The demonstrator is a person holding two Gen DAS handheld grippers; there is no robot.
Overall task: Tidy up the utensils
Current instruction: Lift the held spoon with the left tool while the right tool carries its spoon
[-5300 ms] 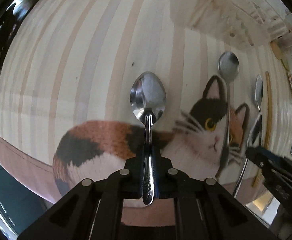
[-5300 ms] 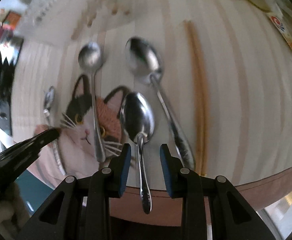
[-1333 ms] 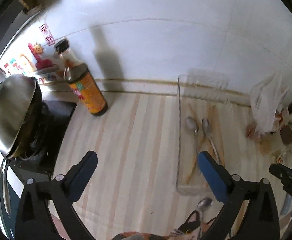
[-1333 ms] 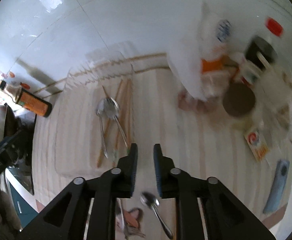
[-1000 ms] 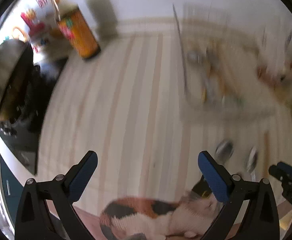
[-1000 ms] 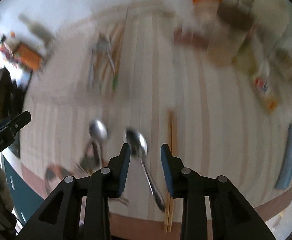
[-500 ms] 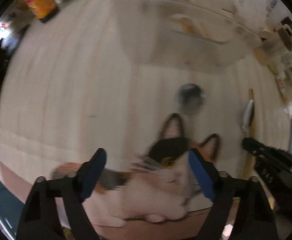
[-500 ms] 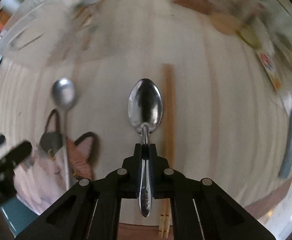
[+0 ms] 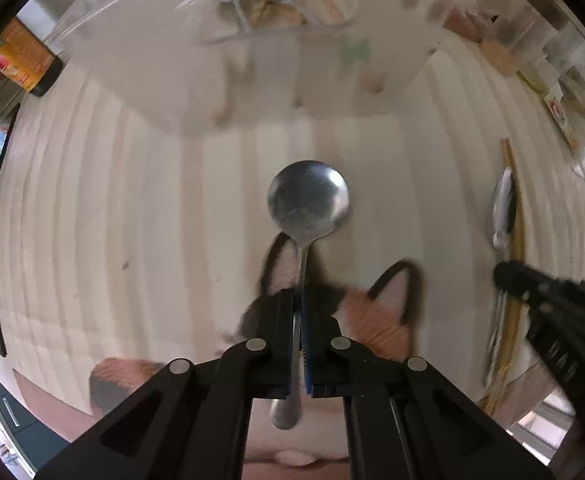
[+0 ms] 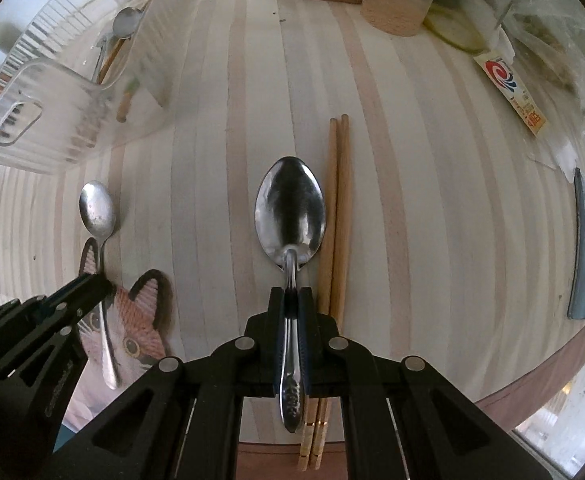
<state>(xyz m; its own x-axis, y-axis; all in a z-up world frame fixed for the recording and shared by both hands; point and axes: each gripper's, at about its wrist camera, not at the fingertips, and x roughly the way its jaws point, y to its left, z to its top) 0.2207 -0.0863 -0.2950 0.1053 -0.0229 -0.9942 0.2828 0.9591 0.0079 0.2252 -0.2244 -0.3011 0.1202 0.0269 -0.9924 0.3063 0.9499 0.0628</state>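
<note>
In the left wrist view my left gripper (image 9: pixel 301 300) points down, its jaws closing tight on the thin handle of a round-bowled spoon (image 9: pixel 308 200) that lies across the cat-print mat (image 9: pixel 376 312). In the right wrist view my right gripper (image 10: pixel 291 300) is shut on the handle of an oval spoon (image 10: pixel 290 216), which rests on the striped table beside a pair of wooden chopsticks (image 10: pixel 338 220). The left gripper (image 10: pixel 52 312) shows there too, over the round spoon (image 10: pixel 97 208). A clear plastic bin (image 10: pixel 52 92) at the back left holds spoons and chopsticks.
A sauce bottle (image 9: pixel 24 60) stands at the far left. Jars and bags (image 10: pixel 392 12) crowd the back right. A printed sachet (image 10: pixel 510 88) and a grey-blue flat item (image 10: pixel 584 248) lie at the right. The table's front edge (image 10: pixel 532 376) runs just behind the grippers.
The left gripper came down over the cat mat and went from wide open to shut on the round spoon. The right gripper sank lower and stays shut on the oval spoon.
</note>
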